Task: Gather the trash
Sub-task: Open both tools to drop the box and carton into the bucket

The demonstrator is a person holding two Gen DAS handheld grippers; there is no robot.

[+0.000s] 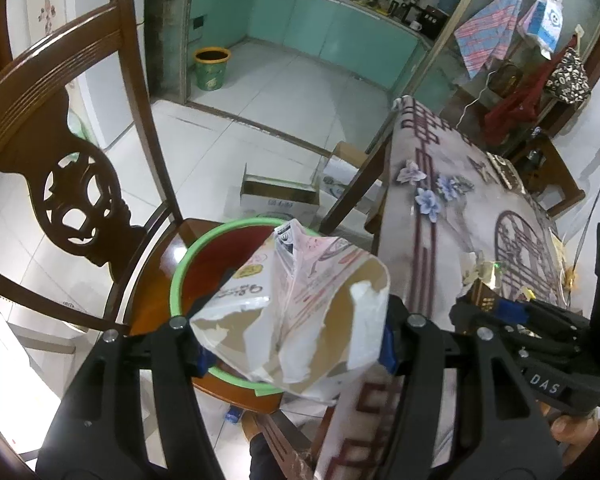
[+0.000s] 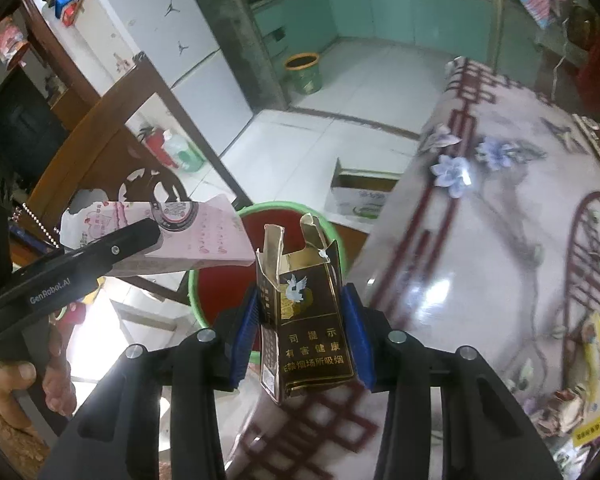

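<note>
My left gripper (image 1: 296, 344) is shut on a torn white and pink paper bag (image 1: 296, 312) and holds it over a red basin with a green rim (image 1: 184, 264) that stands on a wooden chair seat. My right gripper (image 2: 304, 340) is shut on a torn black and gold cigarette pack (image 2: 300, 312), held at the table's edge just right of the basin (image 2: 228, 280). The right gripper also shows in the left wrist view (image 1: 512, 320); the left gripper and its bag show in the right wrist view (image 2: 172, 236).
A carved wooden chair (image 1: 60, 152) holds the basin. The table (image 2: 500, 240) with a flowered cover lies to the right, with wrappers (image 2: 592, 392) near its right edge. Open cardboard boxes (image 1: 276, 196) sit on the tiled floor. A green bucket (image 1: 212, 68) stands farther back.
</note>
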